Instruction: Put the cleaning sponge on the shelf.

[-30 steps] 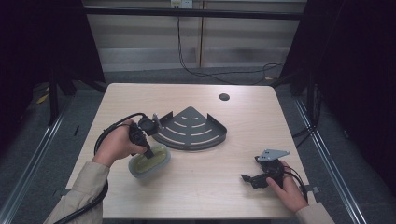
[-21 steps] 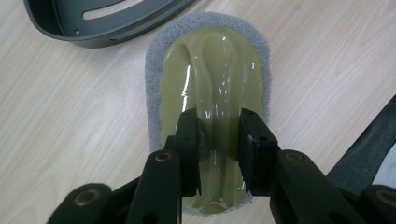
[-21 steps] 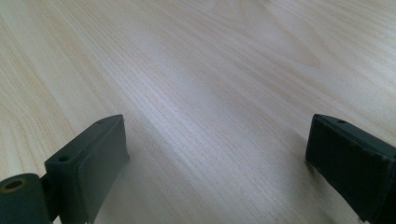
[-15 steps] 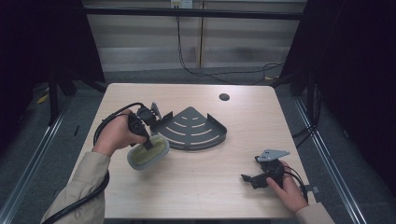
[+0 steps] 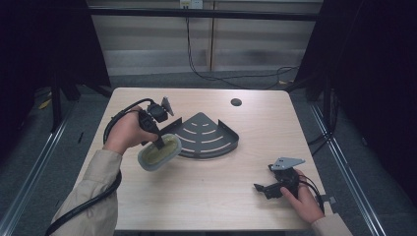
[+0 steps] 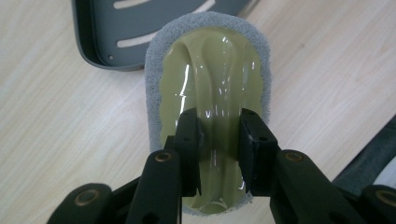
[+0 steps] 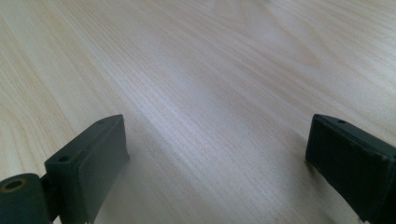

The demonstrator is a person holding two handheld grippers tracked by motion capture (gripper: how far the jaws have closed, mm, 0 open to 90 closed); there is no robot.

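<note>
The scrubber (image 6: 208, 93) is an oval pad with a grey sponge rim and a glossy olive-green plastic top that rises into a ridge down its middle. The left gripper (image 6: 218, 144) has its fingers closed on that ridge, one on each side. In the high view the scrubber (image 5: 158, 152) sits at the left of the counter (image 5: 216, 196), tilted, its far end just beside the near-left edge of the dark grey corner tray (image 5: 206, 135); whether they touch is hard to tell. The underside of the pad is hidden. The right gripper (image 5: 268, 188) rests near the counter's near-right corner, fingers spread wide with bare wood between them. Open counter lies between the two grippers.
</note>
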